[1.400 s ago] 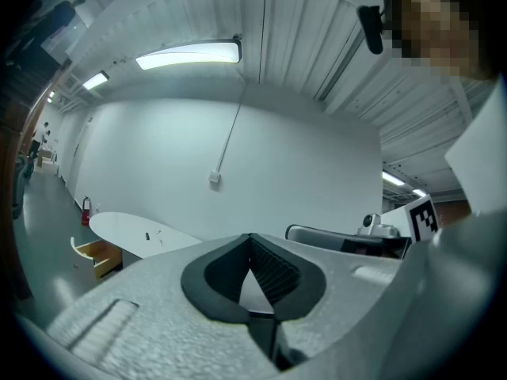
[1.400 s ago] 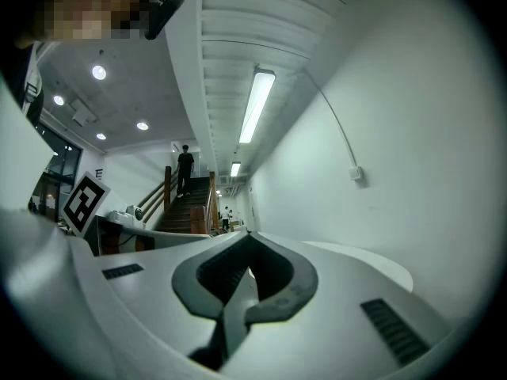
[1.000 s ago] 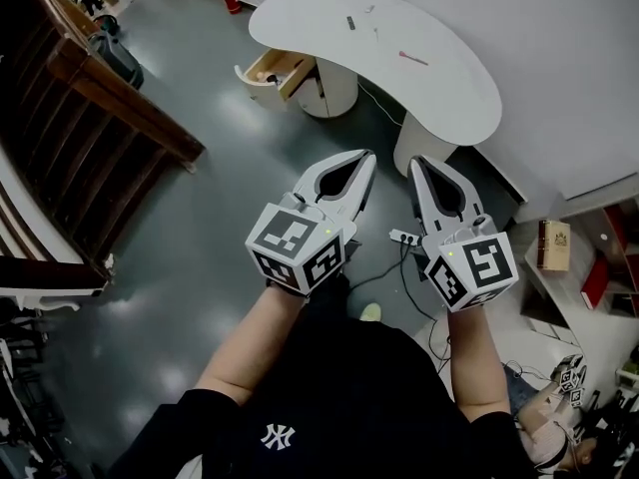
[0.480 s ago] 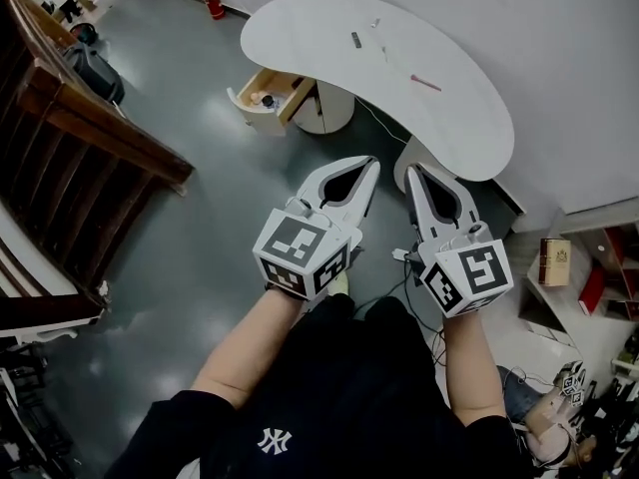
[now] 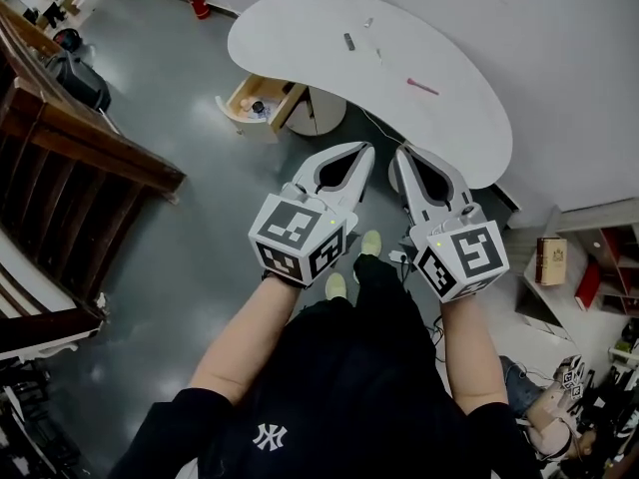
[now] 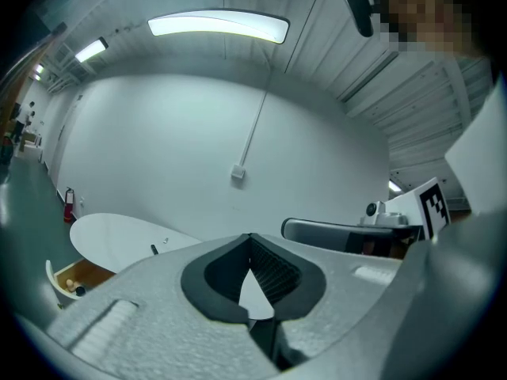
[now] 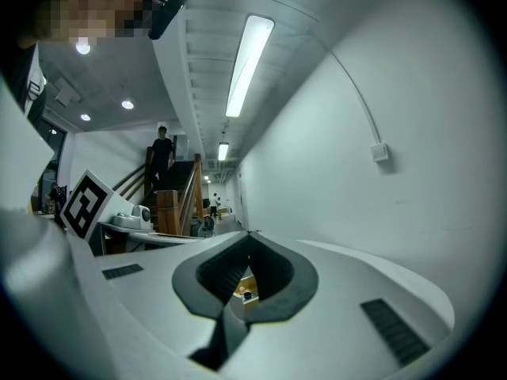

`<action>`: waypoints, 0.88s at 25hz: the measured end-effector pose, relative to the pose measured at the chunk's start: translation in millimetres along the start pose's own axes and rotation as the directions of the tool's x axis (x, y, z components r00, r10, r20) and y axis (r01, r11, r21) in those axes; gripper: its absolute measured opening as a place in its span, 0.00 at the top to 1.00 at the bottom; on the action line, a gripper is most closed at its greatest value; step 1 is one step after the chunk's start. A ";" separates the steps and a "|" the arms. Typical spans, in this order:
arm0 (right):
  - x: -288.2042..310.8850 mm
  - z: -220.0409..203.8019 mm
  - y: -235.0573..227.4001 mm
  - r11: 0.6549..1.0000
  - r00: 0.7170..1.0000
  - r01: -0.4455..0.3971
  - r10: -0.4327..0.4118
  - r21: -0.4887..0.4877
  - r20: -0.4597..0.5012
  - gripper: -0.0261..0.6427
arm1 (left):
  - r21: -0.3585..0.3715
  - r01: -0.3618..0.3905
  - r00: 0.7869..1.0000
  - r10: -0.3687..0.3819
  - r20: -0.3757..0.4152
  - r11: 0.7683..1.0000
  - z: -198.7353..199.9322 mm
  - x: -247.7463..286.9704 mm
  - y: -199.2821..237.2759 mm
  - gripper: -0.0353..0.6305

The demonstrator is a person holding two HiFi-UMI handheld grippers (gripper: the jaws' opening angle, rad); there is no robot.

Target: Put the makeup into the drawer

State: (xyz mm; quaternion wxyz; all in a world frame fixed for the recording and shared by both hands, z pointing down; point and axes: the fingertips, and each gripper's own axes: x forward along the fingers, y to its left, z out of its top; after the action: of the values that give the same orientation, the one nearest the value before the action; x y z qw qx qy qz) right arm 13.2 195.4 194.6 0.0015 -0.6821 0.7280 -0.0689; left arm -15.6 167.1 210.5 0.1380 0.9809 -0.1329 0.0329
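With left gripper and right gripper both clenched empty, the pink makeup stick on the far counter looks light, stiff and roll-prone, best pinched mid-shaft.

Cool, even light falls from the ceiling: one strip light glares white in the left gripper view, and a long tube in the right gripper view. The white surface is almost washed out. The grey floor shows a dull sheen and soft shadows. Both gripper views bulge, with black corners. The left gripper and right gripper look soft up close.
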 end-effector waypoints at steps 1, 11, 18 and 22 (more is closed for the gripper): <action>5.8 -1.1 -5.4 1.000 1.000 0.000 0.000 0.002 -0.001 0.94 | 0.000 0.000 1.000 0.000 -0.002 1.000 -0.6 5.9 4.2 0.93; 73.8 -23.3 -107.4 1.000 0.998 -0.004 0.003 -0.012 -0.057 0.94 | 0.021 -0.011 0.999 0.011 -0.033 1.000 -15.7 117.5 46.1 0.93; 134.5 -58.2 -211.7 0.999 0.991 -0.014 0.010 -0.028 -0.135 0.94 | 0.020 -0.042 0.997 0.043 -0.059 0.999 -35.3 219.3 88.6 0.93; 158.4 -90.9 -254.2 0.998 0.981 -0.051 0.043 -0.034 -0.187 0.94 | 0.017 -0.073 0.993 0.075 -0.093 0.997 -58.0 267.4 108.2 0.93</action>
State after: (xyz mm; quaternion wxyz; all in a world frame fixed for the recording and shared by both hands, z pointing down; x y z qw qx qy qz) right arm 245.8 31.7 325.2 -0.0779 -0.6552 0.7421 -0.1183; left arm 210.9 15.8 321.6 0.1361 0.9736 -0.1622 0.0849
